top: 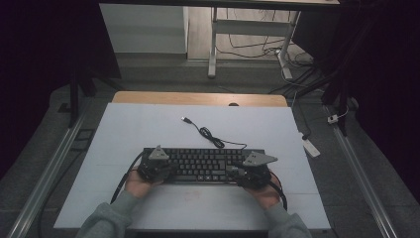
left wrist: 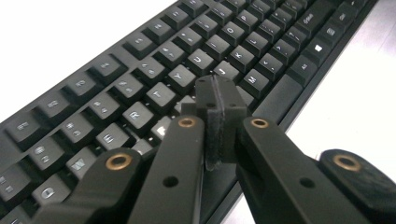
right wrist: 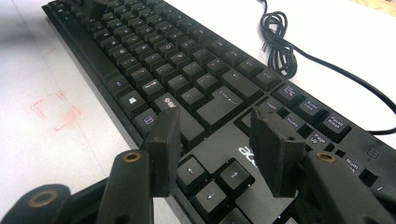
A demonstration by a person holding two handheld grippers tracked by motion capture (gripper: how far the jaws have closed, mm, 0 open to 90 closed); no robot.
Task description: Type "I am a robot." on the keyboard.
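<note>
left claw (left wrist: 217, 116) closed, keyboard (left wrist: 154, 84) beneath

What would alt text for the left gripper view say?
The left gripper, its two black jaws shut together with nothing between them, points down at the letter keys of a black keyboard. The keyboard lies slantwise on a white table.

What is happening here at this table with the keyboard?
A person in grey sleeves holds a claw in each hand over a black plastic computer keyboard lying on a white table. The left claw is shut, with nothing between its jaws, and its tip is at the middle letter keys. The right claw is open above the arrow keys. The keyboard's black cable lies unplugged on the table behind it.
</note>
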